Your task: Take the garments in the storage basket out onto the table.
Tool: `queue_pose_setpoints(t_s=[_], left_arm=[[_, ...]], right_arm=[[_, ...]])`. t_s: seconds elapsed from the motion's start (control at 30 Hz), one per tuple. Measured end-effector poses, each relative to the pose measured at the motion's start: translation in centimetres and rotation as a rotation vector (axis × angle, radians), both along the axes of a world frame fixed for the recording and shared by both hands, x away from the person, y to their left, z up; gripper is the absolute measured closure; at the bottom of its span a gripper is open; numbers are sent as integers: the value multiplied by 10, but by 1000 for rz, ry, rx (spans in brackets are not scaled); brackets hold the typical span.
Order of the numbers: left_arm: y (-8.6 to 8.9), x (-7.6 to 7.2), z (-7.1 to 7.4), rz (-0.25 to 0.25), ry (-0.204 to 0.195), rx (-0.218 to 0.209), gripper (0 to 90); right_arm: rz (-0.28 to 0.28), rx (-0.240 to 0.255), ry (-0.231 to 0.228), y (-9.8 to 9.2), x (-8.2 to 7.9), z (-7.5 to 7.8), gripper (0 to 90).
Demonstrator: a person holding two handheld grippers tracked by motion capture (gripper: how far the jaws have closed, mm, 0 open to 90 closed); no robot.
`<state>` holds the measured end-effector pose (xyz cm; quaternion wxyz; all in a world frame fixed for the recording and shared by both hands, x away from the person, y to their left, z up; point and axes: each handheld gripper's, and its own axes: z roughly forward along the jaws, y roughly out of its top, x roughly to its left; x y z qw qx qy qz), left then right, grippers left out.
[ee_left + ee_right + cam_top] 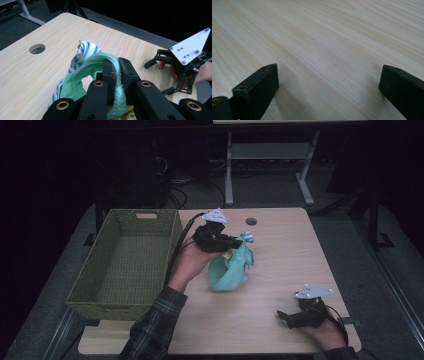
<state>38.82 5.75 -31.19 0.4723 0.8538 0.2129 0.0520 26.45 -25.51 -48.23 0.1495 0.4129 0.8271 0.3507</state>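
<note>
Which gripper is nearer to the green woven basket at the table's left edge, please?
Left. The left gripper, shut on a mint-green cloth, is just right of the green woven basket; the right gripper rests open at the table's near right corner.

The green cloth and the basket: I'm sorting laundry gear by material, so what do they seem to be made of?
The green cloth, clamped in the left gripper, looks like soft knitted or waffle-weave cotton, matte, with a ribbed, rolled edge. A blue-and-white striped cloth bunched with it looks like thin woven fabric. The basket looks like olive-green woven wicker or paper cord, judging by its plaited walls; which one is unclear.
</note>
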Motion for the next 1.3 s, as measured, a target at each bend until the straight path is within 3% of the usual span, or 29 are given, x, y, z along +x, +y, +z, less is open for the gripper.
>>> queue_pose_setpoints(t_s=[0.23,0.8,1.1,1.17,1.2,1.3], left_arm=[[-17,-3,-24,11,15,14,833],[-41,-5,-77,-16,31,102,820],[-53,-6,-106,-28,65,151,807],[-56,-6,-113,-34,66,182,806],[-58,-7,-116,-23,79,167,805],[-60,-5,-126,-27,86,193,804]], right_arm=[[0,-1,0,0,0,0,22],[-1,0,1,0,0,0,22],[0,0,-1,0,0,0,22],[1,-2,-1,0,0,0,23],[0,0,0,0,0,0,22],[-1,1,0,0,0,0,23]])
